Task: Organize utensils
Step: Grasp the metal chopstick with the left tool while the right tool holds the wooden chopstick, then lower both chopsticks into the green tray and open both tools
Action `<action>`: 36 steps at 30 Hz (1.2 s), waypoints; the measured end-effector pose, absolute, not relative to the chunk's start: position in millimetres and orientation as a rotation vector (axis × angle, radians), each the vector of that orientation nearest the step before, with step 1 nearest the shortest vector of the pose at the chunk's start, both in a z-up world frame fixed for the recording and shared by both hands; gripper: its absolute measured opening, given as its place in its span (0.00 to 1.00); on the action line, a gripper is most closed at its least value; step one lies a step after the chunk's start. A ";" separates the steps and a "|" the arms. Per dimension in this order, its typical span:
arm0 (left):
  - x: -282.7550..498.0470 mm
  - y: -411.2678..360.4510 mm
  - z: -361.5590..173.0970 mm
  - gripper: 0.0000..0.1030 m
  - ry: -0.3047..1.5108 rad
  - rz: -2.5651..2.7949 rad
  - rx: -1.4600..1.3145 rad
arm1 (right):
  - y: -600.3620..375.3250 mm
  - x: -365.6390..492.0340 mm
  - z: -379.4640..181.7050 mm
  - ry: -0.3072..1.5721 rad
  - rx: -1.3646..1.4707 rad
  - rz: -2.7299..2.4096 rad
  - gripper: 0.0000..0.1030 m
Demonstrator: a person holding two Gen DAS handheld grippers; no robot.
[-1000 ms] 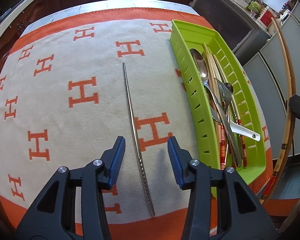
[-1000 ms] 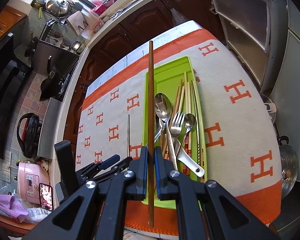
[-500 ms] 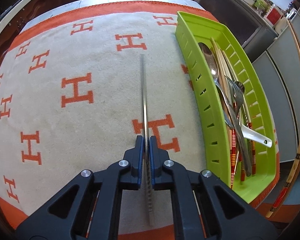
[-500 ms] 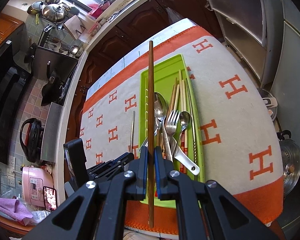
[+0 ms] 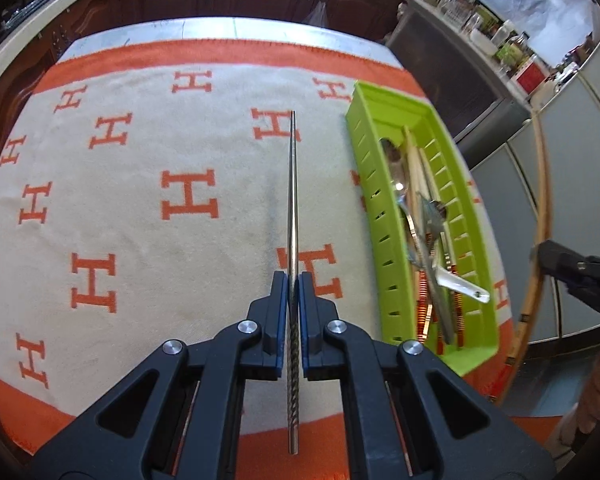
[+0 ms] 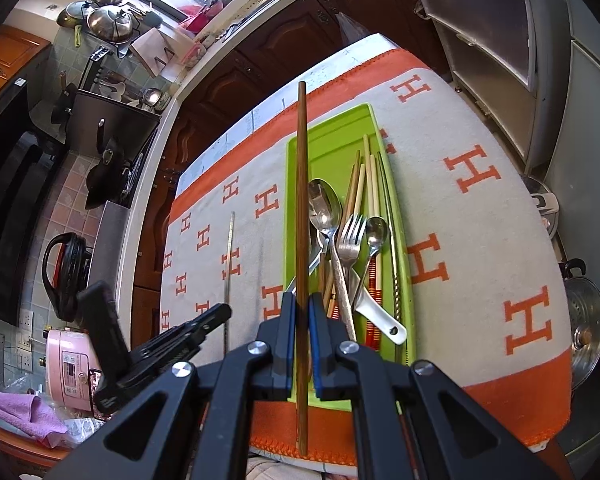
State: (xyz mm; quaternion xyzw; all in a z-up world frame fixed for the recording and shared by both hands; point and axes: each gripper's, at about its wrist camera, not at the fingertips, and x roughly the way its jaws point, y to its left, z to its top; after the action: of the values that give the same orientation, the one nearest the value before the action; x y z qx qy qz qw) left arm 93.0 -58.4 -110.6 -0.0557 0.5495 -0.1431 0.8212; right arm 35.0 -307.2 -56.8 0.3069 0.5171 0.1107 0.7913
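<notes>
Left wrist view: left tool (image 5: 293,280) clamps a metal chopstick (image 5: 293,200), pointing straight ahead; the green tray (image 5: 374,216) lies parallel, to its right.

Orange letter "H" marks repeat all over the cream cloth (image 5: 228,216) on the table; no other text is legible.

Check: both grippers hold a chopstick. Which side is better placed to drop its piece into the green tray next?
Right, probably. The right gripper is shut on the wooden chopstick, which already hangs over the green tray. The left gripper holds the metal chopstick over the blanket, off to the tray's side.
</notes>
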 end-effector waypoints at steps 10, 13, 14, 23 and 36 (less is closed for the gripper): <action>74.7 -76.9 -47.7 0.03 1.083 -0.422 -0.103 | -299.6 40.1 -52.5 1.107 0.567 0.169 0.06; 73.6 -96.1 -38.1 0.03 1.073 -0.464 -0.081 | -297.5 46.4 -50.4 1.099 0.516 0.133 0.06; 73.1 -103.1 -35.7 0.03 1.070 -0.477 -0.074 | -297.4 48.6 -50.7 1.101 0.509 0.128 0.06; 80.1 -154.4 -28.4 0.03 1.058 -0.530 -0.031 | -289.9 77.1 -68.9 1.148 0.411 0.078 0.06; 115.7 -166.1 -63.5 0.03 1.131 -0.503 -0.072 | -290.8 97.7 -97.5 1.249 0.458 0.107 0.11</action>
State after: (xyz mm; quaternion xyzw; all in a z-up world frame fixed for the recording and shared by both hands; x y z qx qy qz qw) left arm 115.7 -166.1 -63.5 -0.0339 0.5301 -0.2357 0.8138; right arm 97.7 -290.8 -97.5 0.2122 0.5793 0.0497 0.7855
